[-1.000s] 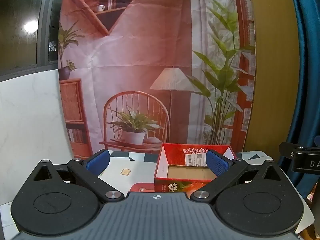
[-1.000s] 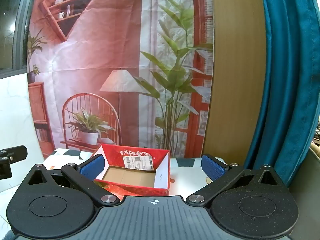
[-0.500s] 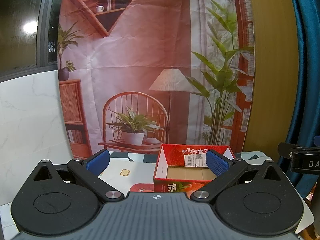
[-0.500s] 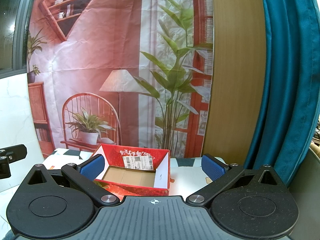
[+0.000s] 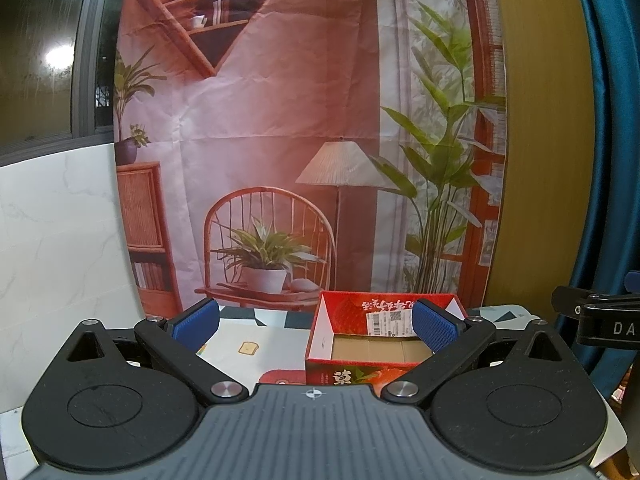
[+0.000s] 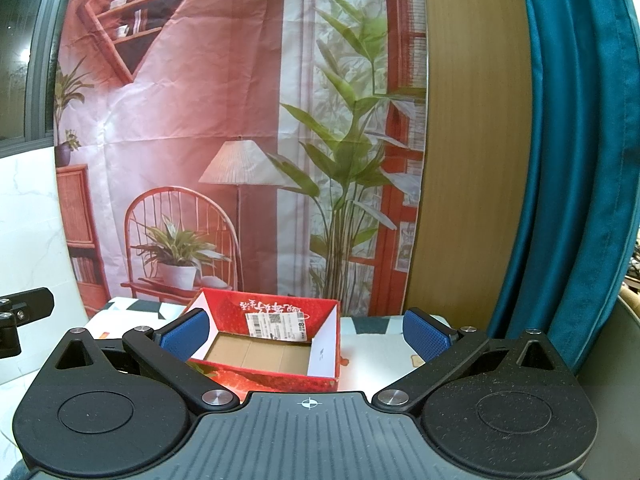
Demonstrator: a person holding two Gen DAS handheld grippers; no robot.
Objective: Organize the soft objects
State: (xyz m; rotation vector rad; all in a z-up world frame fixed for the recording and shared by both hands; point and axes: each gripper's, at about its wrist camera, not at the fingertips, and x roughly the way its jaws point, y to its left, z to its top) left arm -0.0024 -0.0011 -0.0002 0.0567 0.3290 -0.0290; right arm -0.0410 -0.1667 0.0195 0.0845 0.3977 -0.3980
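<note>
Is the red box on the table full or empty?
Empty, as far as visible. The red box is open on top, and both views show only its bare cardboard floor; the near inner corner is hidden.

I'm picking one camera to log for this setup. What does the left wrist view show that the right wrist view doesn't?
Only the left wrist view shows the toast print on the tablecloth left of the red box and the box's printed front face.

Only the right wrist view shows the full teal curtain and the tablecloth right of the box.

Both show the open, seemingly empty box with its shipping label, the printed backdrop, and open blue-padded fingers.
</note>
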